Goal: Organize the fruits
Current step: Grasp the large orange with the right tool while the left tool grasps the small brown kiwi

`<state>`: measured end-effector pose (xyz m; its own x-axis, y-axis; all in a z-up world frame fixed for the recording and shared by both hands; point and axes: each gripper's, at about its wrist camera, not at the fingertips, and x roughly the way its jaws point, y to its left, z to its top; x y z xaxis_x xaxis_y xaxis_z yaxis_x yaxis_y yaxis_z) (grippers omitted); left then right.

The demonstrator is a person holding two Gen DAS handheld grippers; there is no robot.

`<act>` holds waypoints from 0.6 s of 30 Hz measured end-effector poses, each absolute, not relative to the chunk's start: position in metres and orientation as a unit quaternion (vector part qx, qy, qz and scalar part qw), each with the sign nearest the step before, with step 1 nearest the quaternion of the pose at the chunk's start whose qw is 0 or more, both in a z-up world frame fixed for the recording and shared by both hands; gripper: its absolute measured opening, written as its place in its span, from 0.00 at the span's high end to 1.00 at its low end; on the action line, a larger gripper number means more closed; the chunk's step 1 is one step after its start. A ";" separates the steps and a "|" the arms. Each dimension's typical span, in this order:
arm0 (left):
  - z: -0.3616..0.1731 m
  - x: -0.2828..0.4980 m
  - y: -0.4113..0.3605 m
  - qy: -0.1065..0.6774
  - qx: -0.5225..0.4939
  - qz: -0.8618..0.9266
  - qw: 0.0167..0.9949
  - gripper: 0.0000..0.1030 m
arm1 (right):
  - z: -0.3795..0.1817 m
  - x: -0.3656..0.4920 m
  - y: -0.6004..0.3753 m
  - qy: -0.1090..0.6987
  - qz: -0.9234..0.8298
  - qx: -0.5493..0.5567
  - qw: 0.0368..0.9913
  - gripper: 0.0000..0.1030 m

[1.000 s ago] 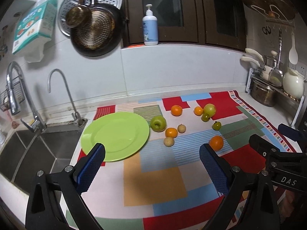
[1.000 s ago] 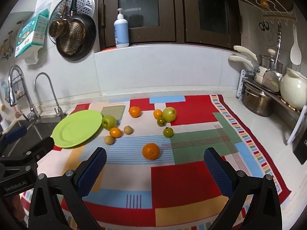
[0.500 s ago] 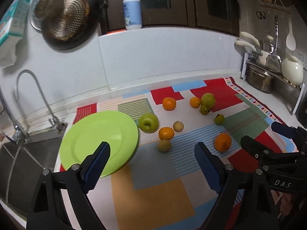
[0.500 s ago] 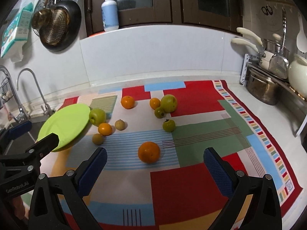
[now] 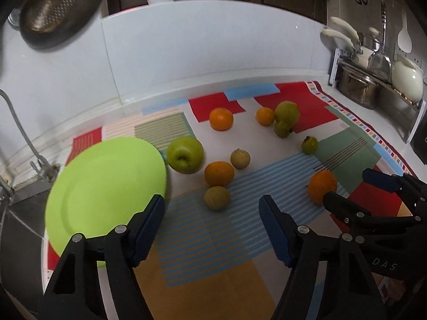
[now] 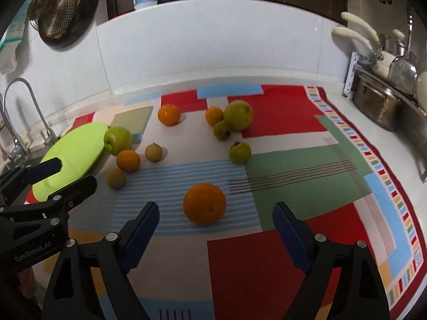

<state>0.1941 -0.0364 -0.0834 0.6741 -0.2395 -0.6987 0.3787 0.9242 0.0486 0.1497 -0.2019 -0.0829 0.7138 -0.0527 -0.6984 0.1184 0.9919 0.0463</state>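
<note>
Right wrist view: my right gripper [image 6: 214,220] points down at the patterned cloth [image 6: 288,256], jaws closing but clear of everything, the large orange [image 6: 204,203] lying just ahead of the tips and centred between them, untouched; left wrist view: my left gripper [image 5: 212,214] likewise narrows on nothing, a small brownish fruit [image 5: 217,198] resting just beyond its tips, a mandarin [image 5: 219,173] and green apple [image 5: 185,154] behind it; the green plate [image 5: 106,186] sits empty beside the left finger.
</note>
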 end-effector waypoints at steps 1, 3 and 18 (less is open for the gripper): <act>-0.087 0.197 -0.037 0.370 0.095 -0.171 0.908 0.31 | -0.085 0.151 -0.202 0.379 -0.045 0.044 0.923 0.20; -0.092 0.202 -0.039 0.376 0.096 -0.173 0.905 0.34 | -0.089 0.156 -0.200 0.384 -0.043 0.042 0.921 0.23; -0.126 0.234 -0.051 0.423 0.098 -0.191 0.880 0.60 | -0.108 0.179 -0.202 0.413 -0.031 0.050 0.909 0.48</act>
<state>0.2344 -0.0511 -0.1259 0.5685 -0.2539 -0.7825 0.4200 0.9075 0.0108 0.1788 -0.2019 -0.1085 0.6563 -0.0143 -0.7544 0.0971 0.9931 0.0656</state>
